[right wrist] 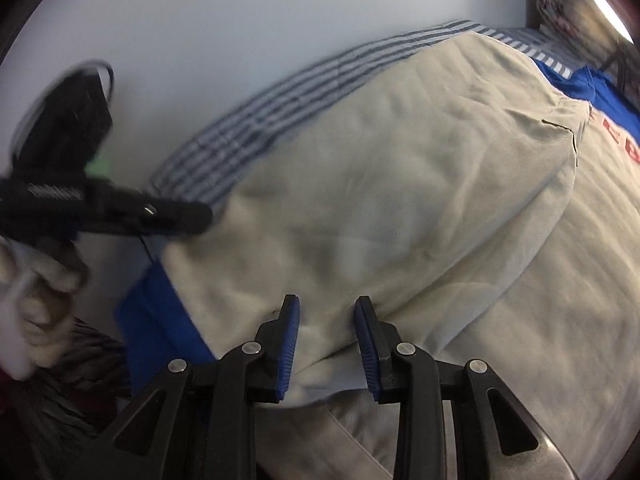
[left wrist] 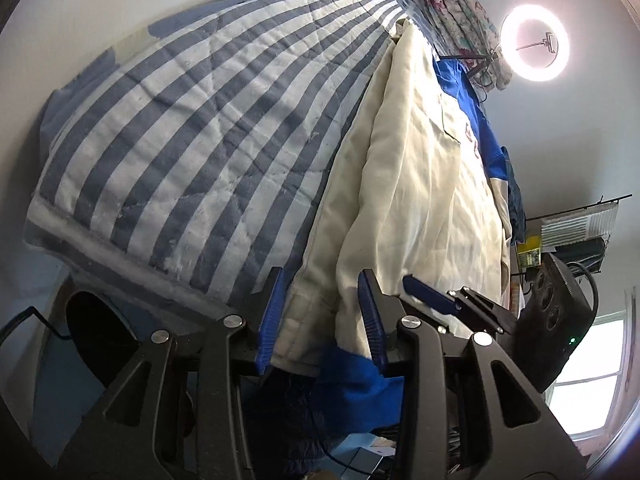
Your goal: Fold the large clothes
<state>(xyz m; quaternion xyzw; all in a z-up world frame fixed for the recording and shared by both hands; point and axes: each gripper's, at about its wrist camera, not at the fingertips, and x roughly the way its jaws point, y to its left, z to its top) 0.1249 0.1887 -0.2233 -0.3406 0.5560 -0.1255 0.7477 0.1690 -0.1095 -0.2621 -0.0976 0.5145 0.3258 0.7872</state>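
A large cream garment (left wrist: 416, 184) with blue sleeves and red letters lies on a blue-and-white striped quilt (left wrist: 192, 120). My left gripper (left wrist: 322, 300) is open, its blue pads either side of the garment's hem with the blue cuff (left wrist: 356, 384) just below. My right gripper shows at the right of the left wrist view (left wrist: 436, 296). In the right wrist view the garment (right wrist: 400, 184) fills the frame, one half folded over. My right gripper (right wrist: 326, 320) is open with cream cloth between the pads. The left gripper (right wrist: 176, 218) appears blurred at the left.
A ring light (left wrist: 534, 42) glows on the wall at upper right. Flowered cloth (left wrist: 460, 12) is piled at the quilt's far end. A wire rack (left wrist: 576, 224) and a window (left wrist: 592, 372) stand at the right. A gloved hand (right wrist: 36, 292) holds the left gripper.
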